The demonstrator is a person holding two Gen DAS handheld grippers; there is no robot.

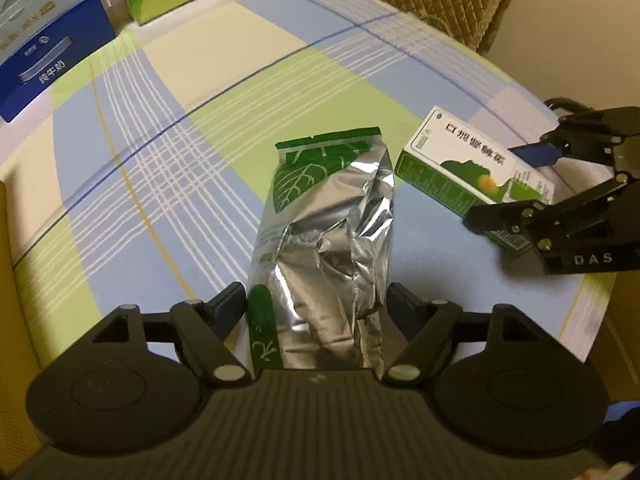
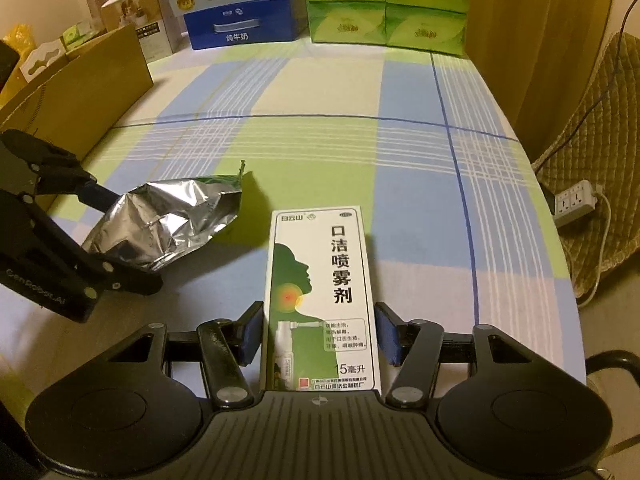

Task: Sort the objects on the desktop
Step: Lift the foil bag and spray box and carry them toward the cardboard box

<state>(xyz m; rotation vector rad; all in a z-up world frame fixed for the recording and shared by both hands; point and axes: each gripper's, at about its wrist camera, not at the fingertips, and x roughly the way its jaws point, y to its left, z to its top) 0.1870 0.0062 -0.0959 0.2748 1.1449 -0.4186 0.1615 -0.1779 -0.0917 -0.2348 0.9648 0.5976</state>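
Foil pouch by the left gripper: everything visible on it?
The foil pouch is crinkled silver foil with green leaf print and a sealed green top edge. It lies flat on the checked tablecloth, its lower end between the open jaws of the left gripper; neither pad visibly presses on it. It lies left of the spray box, apart from it.

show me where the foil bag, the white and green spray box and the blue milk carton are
foil bag (image 1: 332, 240), left wrist view, crinkled silver middle.
spray box (image 2: 324, 292), right wrist view, printed front face.
blue milk carton (image 2: 240, 24), right wrist view, front panel.
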